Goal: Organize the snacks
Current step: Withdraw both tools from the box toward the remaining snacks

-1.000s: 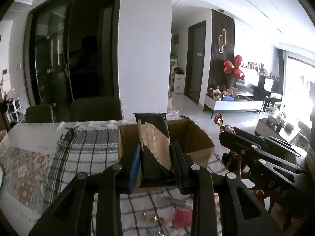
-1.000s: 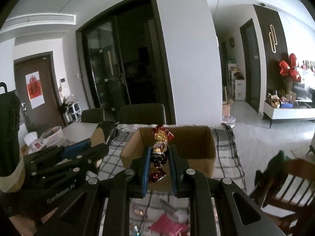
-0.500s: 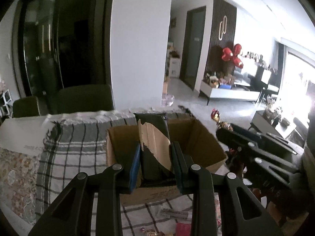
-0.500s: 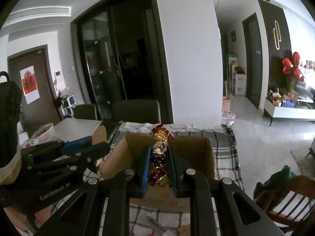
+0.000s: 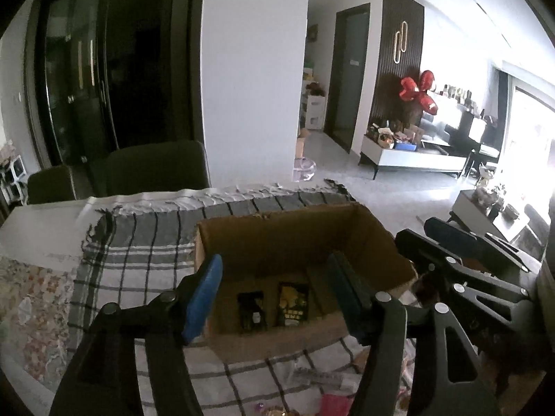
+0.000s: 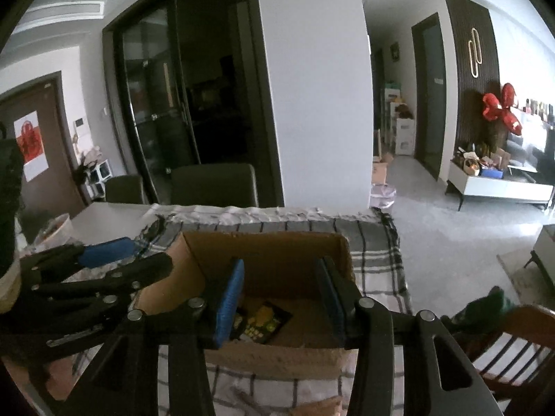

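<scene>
Both grippers empty above the cardboard box [image 5: 295, 239]

Left gripper [image 5: 274, 291] and right gripper [image 6: 281, 294] fingers spread apart; dark snack packets [image 5: 293, 303] lie in the box below them.

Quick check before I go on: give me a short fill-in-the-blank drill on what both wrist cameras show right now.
1. The left gripper has its jaws ____.
2. The dark snack packets lie inside the brown ____ box.
3. The right gripper holds ____ between its blue-padded fingers.
4. The box rests on a ____ grey-and-white tablecloth.

Missing words: open; cardboard; nothing; checked
</scene>
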### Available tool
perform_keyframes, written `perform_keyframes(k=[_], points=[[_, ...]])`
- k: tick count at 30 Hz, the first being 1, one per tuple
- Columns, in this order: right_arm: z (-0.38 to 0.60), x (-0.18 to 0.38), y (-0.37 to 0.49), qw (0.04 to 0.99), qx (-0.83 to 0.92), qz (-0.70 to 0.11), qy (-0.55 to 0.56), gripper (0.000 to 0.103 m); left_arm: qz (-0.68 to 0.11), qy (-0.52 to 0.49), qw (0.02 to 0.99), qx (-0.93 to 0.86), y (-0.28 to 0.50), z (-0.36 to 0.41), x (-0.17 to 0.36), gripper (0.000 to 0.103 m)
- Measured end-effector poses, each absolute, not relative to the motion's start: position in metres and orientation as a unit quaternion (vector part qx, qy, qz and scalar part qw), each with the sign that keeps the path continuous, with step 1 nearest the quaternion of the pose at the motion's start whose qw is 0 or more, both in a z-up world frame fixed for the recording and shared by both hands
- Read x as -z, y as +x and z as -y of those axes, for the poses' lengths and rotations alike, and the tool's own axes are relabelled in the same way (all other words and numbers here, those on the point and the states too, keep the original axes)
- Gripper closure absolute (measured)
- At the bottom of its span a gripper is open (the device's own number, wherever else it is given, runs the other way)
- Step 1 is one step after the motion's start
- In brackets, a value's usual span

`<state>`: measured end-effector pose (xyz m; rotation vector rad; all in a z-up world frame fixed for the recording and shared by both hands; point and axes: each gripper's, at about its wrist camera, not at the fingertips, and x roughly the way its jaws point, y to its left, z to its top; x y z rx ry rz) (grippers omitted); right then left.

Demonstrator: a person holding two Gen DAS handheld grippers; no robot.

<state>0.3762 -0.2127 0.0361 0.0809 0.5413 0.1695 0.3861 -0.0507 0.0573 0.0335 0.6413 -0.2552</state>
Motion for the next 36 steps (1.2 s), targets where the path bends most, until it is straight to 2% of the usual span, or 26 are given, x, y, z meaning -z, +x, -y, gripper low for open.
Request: perform_keyframes(k=[3, 19, 36], points=[[0.215, -0.038, 0.364, 0.959, -0.087, -0.265, 0.043, 0.051, -0.299, 0.023, 0.946, 0.121, 0.368, 0.049, -0.061, 0.040], [0.214, -0.046, 0.278, 0.973, -0.068, -0.219, 0.037, 0.051, -0.234, 0.055, 0.965, 0.104, 0.273, 0.044, -0.069, 0.039], [0.202, -0.008, 0.220, 0.975, -0.045, -0.218, 0.017, 0.051, -0.253, 0.056, 0.963, 0.078, 0.212, 0.032, -0.013, 0.039]])
